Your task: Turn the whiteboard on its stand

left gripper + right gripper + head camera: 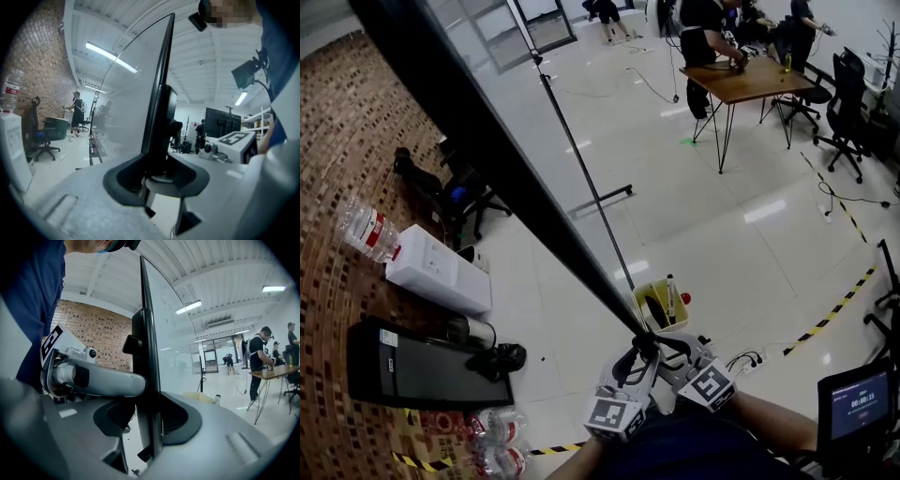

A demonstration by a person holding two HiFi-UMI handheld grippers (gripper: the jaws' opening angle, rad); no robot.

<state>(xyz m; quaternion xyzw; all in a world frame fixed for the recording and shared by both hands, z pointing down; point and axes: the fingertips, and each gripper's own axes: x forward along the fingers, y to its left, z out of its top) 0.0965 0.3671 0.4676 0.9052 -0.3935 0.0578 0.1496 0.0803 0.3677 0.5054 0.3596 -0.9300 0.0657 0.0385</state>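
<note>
Dark-framed whiteboard (pixel 502 155) stands edge-on, left gripper (pixel 157 174) and right gripper (pixel 149 420) both clamped on it; glossy white floor (pixel 722 225), brick wall (pixel 347 141)

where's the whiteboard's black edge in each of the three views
Head view: whiteboard edge runs diagonally from top left to bottom centre.
Left gripper view: whiteboard edge rises from between the jaws, centre, leaning right.
Right gripper view: whiteboard edge is upright, just left of centre.
Shared landmark: brick wall.

Bright strip lights (pixel 110 57) overhead, floor (pixel 766 212) glare, dark fisheye edges
</note>
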